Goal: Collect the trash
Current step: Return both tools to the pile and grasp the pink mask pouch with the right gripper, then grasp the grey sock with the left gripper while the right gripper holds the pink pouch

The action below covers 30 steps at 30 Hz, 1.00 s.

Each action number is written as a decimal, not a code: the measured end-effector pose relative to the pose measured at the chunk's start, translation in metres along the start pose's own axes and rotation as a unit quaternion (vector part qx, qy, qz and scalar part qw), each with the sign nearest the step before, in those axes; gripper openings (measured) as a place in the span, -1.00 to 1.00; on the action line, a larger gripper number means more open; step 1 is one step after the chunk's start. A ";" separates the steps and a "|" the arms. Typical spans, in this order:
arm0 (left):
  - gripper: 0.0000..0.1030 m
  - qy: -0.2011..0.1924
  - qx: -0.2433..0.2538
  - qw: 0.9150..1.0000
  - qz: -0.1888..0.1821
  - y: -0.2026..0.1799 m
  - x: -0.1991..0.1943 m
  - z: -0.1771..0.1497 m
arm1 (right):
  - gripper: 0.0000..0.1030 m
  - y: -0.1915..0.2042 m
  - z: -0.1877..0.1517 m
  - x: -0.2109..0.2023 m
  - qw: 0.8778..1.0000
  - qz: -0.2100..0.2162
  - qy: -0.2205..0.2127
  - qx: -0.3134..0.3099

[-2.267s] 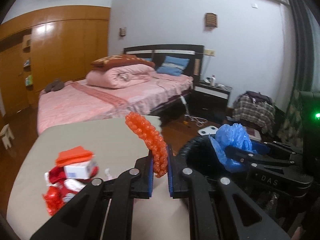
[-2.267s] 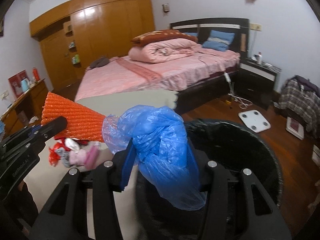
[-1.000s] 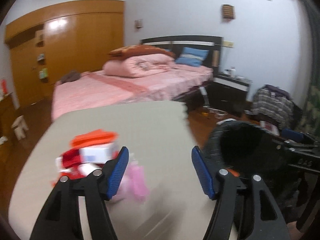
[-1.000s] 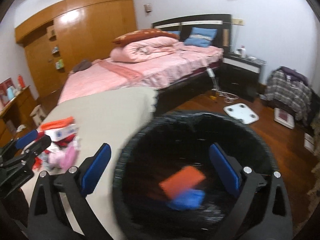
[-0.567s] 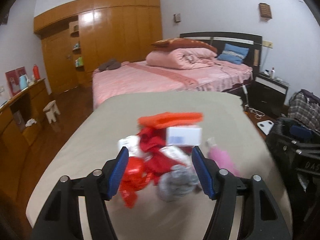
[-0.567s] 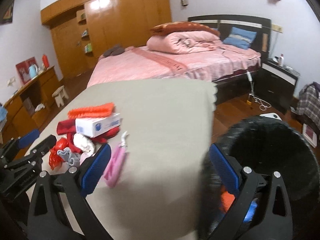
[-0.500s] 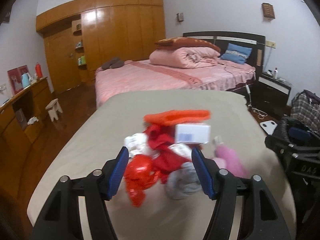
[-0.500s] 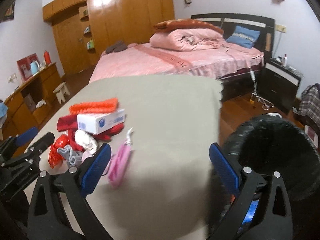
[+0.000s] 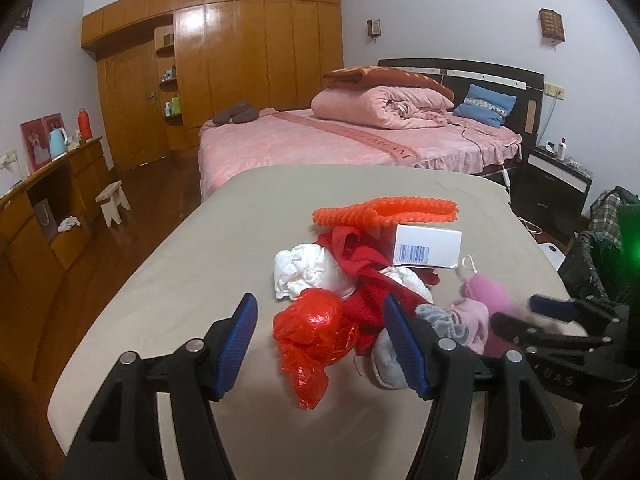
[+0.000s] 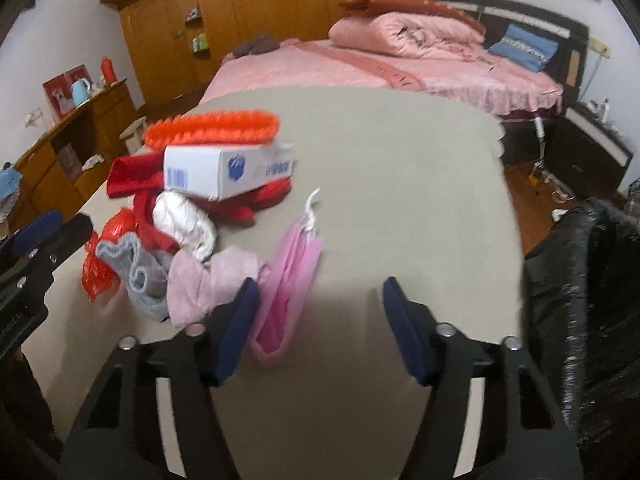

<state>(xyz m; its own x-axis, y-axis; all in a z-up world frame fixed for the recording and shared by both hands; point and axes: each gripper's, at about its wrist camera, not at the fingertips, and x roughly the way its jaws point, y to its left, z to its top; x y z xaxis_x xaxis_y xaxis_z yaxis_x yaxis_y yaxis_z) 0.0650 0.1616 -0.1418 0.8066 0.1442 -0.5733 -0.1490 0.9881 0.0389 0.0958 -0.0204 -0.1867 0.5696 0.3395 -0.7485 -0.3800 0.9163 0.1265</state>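
Observation:
A pile of trash lies on the beige table (image 9: 192, 280): a crumpled red plastic bag (image 9: 316, 332), a white wad (image 9: 300, 272), red cloth (image 9: 356, 256), a white box (image 9: 426, 246), orange foam netting (image 9: 384, 210), grey cloth and pink pieces (image 9: 480, 312). My left gripper (image 9: 320, 344) is open, its jaws either side of the red bag. My right gripper (image 10: 316, 316) is open and empty, just above a pink bag (image 10: 292, 288). The white box (image 10: 228, 172) and orange netting (image 10: 212, 128) sit to its upper left. The black-lined bin (image 10: 580, 300) stands at the right table edge.
A pink bed (image 9: 360, 140) stands behind the table, a wooden wardrobe (image 9: 240, 60) beyond it. A wooden sideboard (image 9: 48, 200) and small stool (image 9: 114, 200) are at left, a dark nightstand (image 9: 556, 184) at right.
Both grippers let their trash, orange netting and a blue bag, fall into the bin, opened, and swung left from the bin to the pile on the table.

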 end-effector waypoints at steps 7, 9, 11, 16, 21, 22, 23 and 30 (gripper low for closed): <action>0.25 0.000 -0.002 1.000 -0.010 -0.007 -0.001 0.001 | -0.66 0.005 -0.005 -0.001 0.999 0.036 0.017 -0.004; 0.25 0.001 0.000 1.000 -0.014 -0.011 -0.002 0.001 | -0.69 0.005 -0.005 -0.003 0.999 0.039 0.016 -0.006; 0.25 0.002 0.001 1.000 -0.019 -0.014 -0.002 0.001 | -0.72 0.003 -0.005 -0.007 0.999 0.039 0.013 -0.006; 0.25 0.006 0.001 0.999 -0.035 -0.025 -0.004 -0.001 | -0.74 -0.007 0.000 -0.020 1.000 0.028 -0.004 -0.001; 0.21 0.021 0.001 0.998 -0.051 -0.039 0.000 -0.008 | -0.74 -0.017 0.000 -0.031 1.000 0.020 -0.011 0.002; 0.20 0.024 0.003 0.998 -0.053 -0.043 0.002 -0.009 | -0.74 -0.019 -0.001 -0.032 1.000 0.018 -0.011 0.002; 0.18 0.026 0.005 0.998 -0.053 -0.045 0.003 -0.010 | -0.74 -0.021 -0.002 -0.032 1.000 0.018 -0.010 0.002; -0.09 0.040 0.005 0.997 -0.060 -0.053 0.016 -0.012 | -0.74 -0.029 -0.005 -0.032 1.000 0.014 -0.005 0.006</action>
<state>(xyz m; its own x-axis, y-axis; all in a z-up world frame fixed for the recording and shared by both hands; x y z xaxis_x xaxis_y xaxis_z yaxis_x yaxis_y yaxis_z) 0.0790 0.1113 -0.1625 0.7702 0.0197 -0.6375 -0.0478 0.9985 -0.0269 0.0849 -0.0590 -0.1699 0.5664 0.3673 -0.7378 -0.3877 0.9087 0.1548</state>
